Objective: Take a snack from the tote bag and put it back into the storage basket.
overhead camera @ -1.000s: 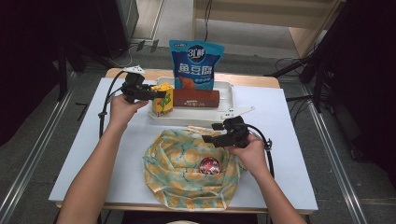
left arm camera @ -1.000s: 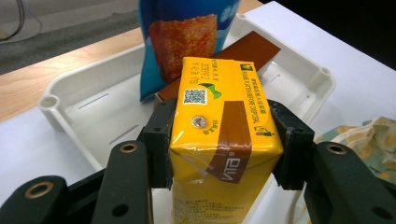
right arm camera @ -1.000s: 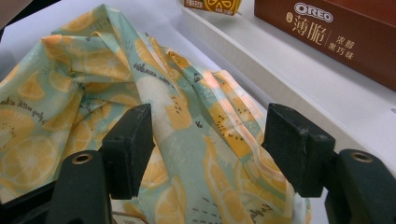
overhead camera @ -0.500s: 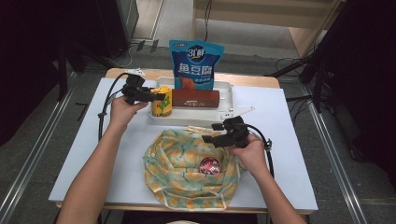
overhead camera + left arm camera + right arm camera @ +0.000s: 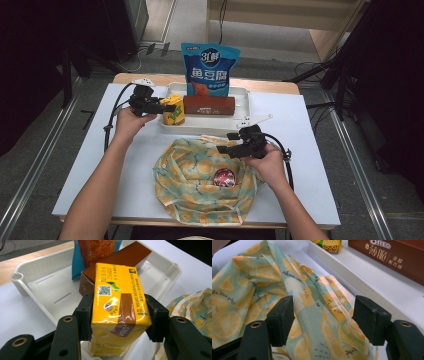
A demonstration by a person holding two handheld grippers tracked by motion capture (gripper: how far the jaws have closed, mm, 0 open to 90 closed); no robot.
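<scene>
In the high view, the left gripper [image 5: 165,107] is grasping the yellow carton [image 5: 173,112] at the tray's [image 5: 240,93] left end; the carton's sides are hidden. The right gripper [image 5: 226,149], released, is hovering over the lemon-print bag [image 5: 192,185]. In the left gripper view, the jaws have just been opening slightly around the carton [image 5: 120,312], its base cut off. In the right gripper view, cloth [image 5: 312,315] is lying between open jaws.

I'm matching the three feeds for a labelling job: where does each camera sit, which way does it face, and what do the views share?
High view: above the table's near side, facing forward and down; both forearms, left gripper, right gripper.
Left gripper view: on that gripper, facing the yellow juice carton between its jaws, over the white tray.
Right gripper view: facing the lemon-print cloth bag between open jaws.
Shared: carton, tray, bag, brown box.
</scene>
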